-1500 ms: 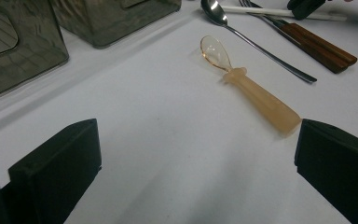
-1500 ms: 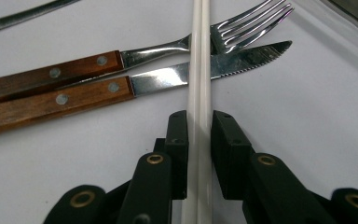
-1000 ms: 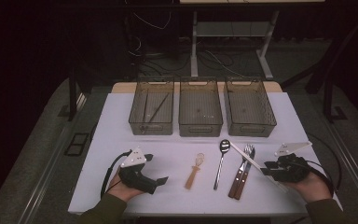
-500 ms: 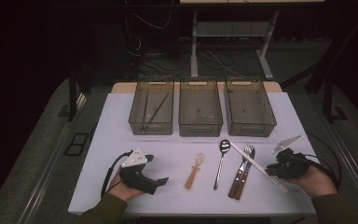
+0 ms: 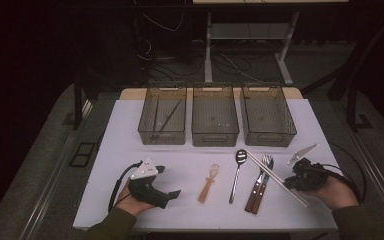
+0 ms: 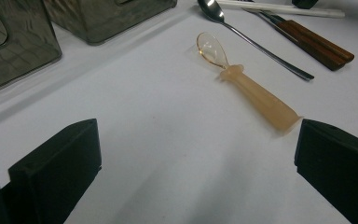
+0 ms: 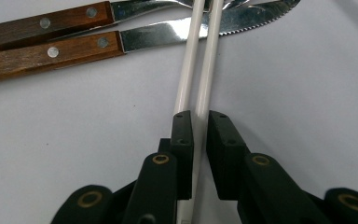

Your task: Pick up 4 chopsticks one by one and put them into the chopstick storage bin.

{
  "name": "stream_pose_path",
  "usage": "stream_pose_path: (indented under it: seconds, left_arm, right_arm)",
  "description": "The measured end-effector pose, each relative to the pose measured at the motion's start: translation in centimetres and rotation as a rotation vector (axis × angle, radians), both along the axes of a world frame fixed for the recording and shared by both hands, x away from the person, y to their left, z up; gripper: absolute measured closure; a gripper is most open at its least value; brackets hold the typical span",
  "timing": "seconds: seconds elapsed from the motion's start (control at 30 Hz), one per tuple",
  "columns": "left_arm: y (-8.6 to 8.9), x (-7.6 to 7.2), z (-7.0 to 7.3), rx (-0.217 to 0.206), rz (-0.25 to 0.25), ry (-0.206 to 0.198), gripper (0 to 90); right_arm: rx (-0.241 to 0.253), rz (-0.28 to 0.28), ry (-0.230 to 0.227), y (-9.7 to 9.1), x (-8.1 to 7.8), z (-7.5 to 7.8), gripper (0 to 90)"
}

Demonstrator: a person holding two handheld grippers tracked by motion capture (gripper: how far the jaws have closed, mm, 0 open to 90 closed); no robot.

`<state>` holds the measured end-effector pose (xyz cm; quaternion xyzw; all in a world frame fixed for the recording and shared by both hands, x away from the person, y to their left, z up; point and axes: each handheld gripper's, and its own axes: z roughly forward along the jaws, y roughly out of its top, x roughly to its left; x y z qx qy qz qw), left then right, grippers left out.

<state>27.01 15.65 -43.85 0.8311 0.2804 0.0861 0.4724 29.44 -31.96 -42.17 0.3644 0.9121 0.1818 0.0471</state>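
We see our right gripper point(image 7: 199, 126) just closed on two white chopsticks point(image 7: 200, 60) at lower right, over the knife point(image 7: 121, 44); left gripper point(image 6: 196, 154) gapes wide. No writing shows.

glossy white chopsticks point(image 7: 200, 56), wooden-handled steel knife point(image 7: 121, 46)

The left gripper point(image 6: 196, 172) stands with its two black jaws wide apart over bare white table point(image 6: 158, 154), nothing between them. Just beyond the right-hand jaw's tip lies the handle end of a translucent amber spoon point(image 6: 247, 86). Past it lie a metal spoon point(image 6: 251, 39) and wooden-handled cutlery point(image 6: 314, 44); grey bins point(image 6: 14, 46) stand beyond the left-hand jaw.
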Motion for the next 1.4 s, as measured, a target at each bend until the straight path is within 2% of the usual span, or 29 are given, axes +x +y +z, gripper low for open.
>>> stream_pose_path:
  seconds: [0.2, 0.53, 0.7, 0.83, 1.03, 1.27, 1.4]
  left_arm:
    - [0.0, 0.0, 0.0, -0.003, 0.0, 0.001, 0.0]
    - [-0.1, 0.0, 0.0, 0.004, -0.006, -0.002, 0.0]
    - [-0.1, 0.0, 0.0, 0.005, -0.008, -0.004, 0.0]
    - [-0.1, 0.0, 0.0, 0.01, -0.01, -0.006, 0.0]
    - [-0.2, 0.0, 0.0, 0.016, -0.016, -0.008, 0.0]
    - [-0.2, 0.0, -0.1, 0.018, -0.02, -0.008, 0.0]
    - [-0.3, 0.0, -0.1, 0.019, -0.023, -0.01, 0.0]
  right_arm:
    - [-0.035, -0.019, 0.039, 0.6, 0.7, 0.0, 81.6]
    - [-0.15, -0.024, 0.127, 2.2, 2.1, 0.1, 81.6]
    - [-0.181, -0.028, 0.165, 2.6, 2.6, 0.1, 81.6]
    - [-0.184, -0.043, 0.175, 2.6, 2.8, 0.1, 84.0]
    - [-0.171, -0.047, 0.165, 2.5, 2.6, 0.2, 84.5]
    - [-0.141, -0.056, 0.119, 1.9, 2.3, 0.3, 84.4]
    - [-0.099, -0.064, 0.094, 1.4, 2.2, 0.5, 84.4]
